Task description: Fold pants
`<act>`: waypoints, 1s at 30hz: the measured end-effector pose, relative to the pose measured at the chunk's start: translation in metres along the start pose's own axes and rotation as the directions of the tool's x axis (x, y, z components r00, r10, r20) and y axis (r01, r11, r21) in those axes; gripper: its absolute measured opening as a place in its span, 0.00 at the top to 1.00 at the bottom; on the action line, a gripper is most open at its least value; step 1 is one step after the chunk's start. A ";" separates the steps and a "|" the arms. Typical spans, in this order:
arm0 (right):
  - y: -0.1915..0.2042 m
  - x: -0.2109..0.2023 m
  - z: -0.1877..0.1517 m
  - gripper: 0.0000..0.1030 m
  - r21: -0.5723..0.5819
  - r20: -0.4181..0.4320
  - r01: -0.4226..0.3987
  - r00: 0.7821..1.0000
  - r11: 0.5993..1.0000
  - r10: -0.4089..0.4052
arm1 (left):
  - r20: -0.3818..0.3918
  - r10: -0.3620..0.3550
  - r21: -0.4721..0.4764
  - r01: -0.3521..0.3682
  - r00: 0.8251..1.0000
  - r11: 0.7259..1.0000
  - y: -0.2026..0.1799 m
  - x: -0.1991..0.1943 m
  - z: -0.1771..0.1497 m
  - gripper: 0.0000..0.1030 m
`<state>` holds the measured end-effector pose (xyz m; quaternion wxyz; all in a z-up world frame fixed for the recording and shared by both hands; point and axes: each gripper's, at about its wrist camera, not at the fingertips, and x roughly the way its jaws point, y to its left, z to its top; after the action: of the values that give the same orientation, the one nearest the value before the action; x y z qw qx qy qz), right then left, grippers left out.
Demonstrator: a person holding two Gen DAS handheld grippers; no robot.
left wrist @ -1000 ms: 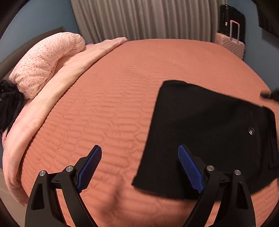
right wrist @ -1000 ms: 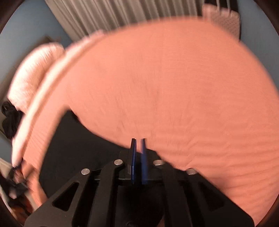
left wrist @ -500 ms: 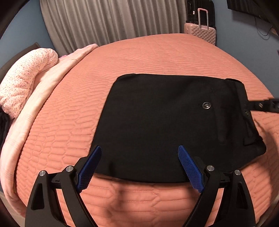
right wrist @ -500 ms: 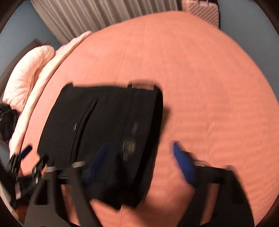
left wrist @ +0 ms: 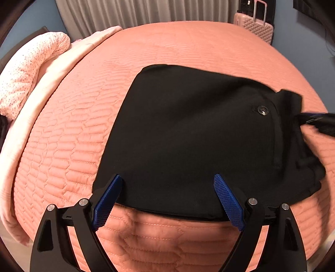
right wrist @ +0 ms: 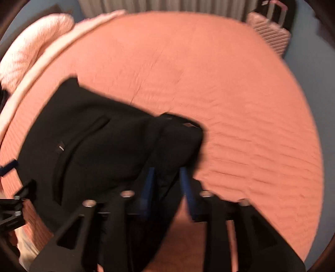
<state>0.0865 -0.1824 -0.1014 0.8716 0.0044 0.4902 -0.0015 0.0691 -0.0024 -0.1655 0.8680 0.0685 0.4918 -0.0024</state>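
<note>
The black pants [left wrist: 188,129] lie folded into a compact rectangle on the orange quilted bedspread [left wrist: 188,46], with a metal button toward the right. My left gripper [left wrist: 167,182] hangs open and wide over the fold's near edge, with nothing between its pads. In the blurred right wrist view, my right gripper [right wrist: 166,173] straddles the thick waistband end of the pants [right wrist: 94,146]. Its jaws are closing with fabric between them, and a sliver of bedspread still shows beside the right pad. The right gripper [left wrist: 314,121] also shows at the right edge of the left wrist view.
A pink speckled pillow [left wrist: 31,69] and a pale pink blanket [left wrist: 52,87] lie along the bed's left side. A pink suitcase [left wrist: 254,27] stands beyond the far right corner, by the grey curtain [left wrist: 146,10]. Bare bedspread stretches behind and right of the pants.
The left gripper drifted so the pants now sit centred ahead of it, still open. The right gripper went from shut and empty to wide open, then narrowed around the waistband end.
</note>
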 end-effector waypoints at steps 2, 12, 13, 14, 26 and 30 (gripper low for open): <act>-0.007 -0.035 -0.010 0.59 0.063 0.084 -0.057 0.995 0.996 0.051 | -0.006 0.008 -0.002 -0.008 1.000 1.000 0.002 0.001 -0.001 0.15; 0.009 -0.017 -0.055 0.70 0.071 -0.047 -0.149 0.987 0.986 0.152 | -0.011 0.037 -0.001 -0.037 0.999 0.999 0.008 0.002 -0.004 0.15; 0.012 -0.029 -0.050 0.70 0.054 -0.003 -0.176 0.984 0.983 0.177 | -0.012 0.046 -0.003 -0.046 0.999 0.999 0.010 0.003 -0.004 0.15; 0.017 -0.027 -0.051 0.72 -0.011 -0.017 -0.167 0.986 0.986 0.166 | -0.014 0.045 -0.006 -0.045 0.999 0.999 0.011 0.003 -0.003 0.15; -0.044 -0.058 -0.027 0.55 0.147 0.085 -0.272 0.961 0.951 0.262 | -0.010 -0.021 -0.186 0.019 1.000 0.982 0.110 0.013 0.027 0.15; 0.016 -0.022 0.014 0.57 -0.010 0.053 -0.418 0.907 0.908 0.418 | -0.025 0.008 -0.183 -0.012 1.000 0.983 0.107 0.024 0.017 0.15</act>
<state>0.0873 -0.1668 -0.0750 0.8646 0.1100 0.4543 0.1845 0.1037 0.1031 -0.1652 0.8646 -0.0090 0.5002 0.0479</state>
